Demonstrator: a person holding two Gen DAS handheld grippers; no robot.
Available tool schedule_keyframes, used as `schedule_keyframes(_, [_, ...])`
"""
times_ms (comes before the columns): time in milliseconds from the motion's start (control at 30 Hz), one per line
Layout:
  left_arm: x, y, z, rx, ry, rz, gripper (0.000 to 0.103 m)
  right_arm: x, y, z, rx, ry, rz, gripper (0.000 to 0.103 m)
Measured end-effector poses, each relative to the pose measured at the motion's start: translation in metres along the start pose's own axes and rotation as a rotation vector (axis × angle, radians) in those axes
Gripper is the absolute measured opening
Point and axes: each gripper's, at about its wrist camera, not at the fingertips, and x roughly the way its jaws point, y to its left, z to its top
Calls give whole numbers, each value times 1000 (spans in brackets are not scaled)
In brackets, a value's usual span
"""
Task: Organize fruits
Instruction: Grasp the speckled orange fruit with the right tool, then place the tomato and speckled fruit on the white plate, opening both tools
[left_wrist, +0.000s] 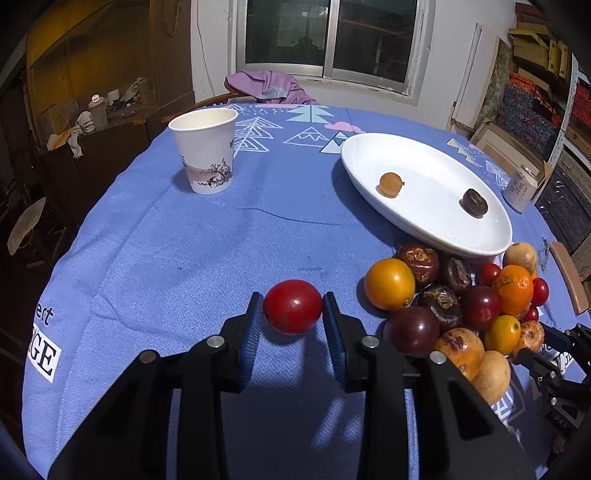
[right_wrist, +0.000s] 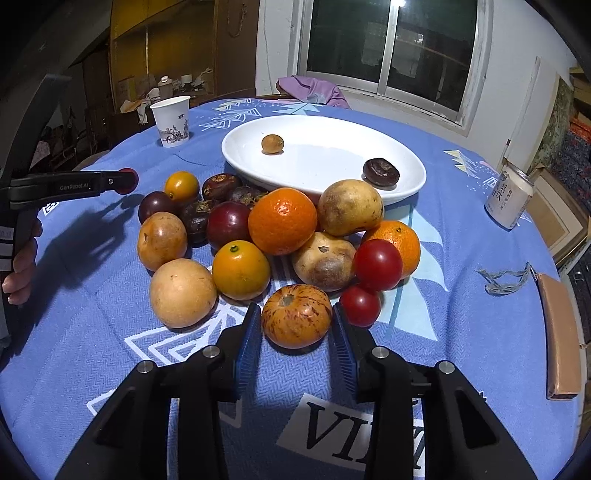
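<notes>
The left claw (left_wrist: 293, 314) grips a red tomato (left_wrist: 292, 311) lifted clear of the pile, ready for sorting. The right claw (right_wrist: 296, 321) pinches a streaked orange fruit (right_wrist: 296, 316) at the pile's near edge, the easiest reach on the tabletop (right_wrist: 461, 258).

My right tongs (right_wrist: 297, 325) grip the streaked orange fruit (right_wrist: 296, 316) at the fruit pile's (right_wrist: 280, 229) near edge; white plate (right_wrist: 406, 184) beyond.

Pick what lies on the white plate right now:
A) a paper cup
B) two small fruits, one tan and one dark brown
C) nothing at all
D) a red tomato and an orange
B: the white plate holds only a small tan fruit and a dark brown fruit, well apart.
</notes>
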Motion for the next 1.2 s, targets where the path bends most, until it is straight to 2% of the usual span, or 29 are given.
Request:
schedule_keyframes(133, [0,-2,0,7,-4,-9,33,-2,-13,4,65,0,35,40])
schedule_keyframes(367, [-14,-6,11,-14,-36,-35,33,-26,-42,17,155,-92,30,39])
schedule_keyframes(467, [-18,-17,32,-12,-16,-61,33,-36,-66,42,224,-111,19,39])
schedule_keyframes(633, [-28,-63,83,56,-70,-90,33,-39,-95,111,284,-140,8,39])
schedule_keyframes(767, [-7,-98,112,97,-64,-116,33,-1,-105,148,310,-101,21,39])
schedule_keyframes(867, [27,-112,129,110,-28,-104,33,42,-106,163,302,-45,13,39])
schedule_keyframes(1033, [91,-105,150,84,58,-80,33,104,-119,177,278,43,-13,39])
schedule_keyframes(1200, [127,-93,160,44,113,-95,33,129,-125,183,283,65,16,39])
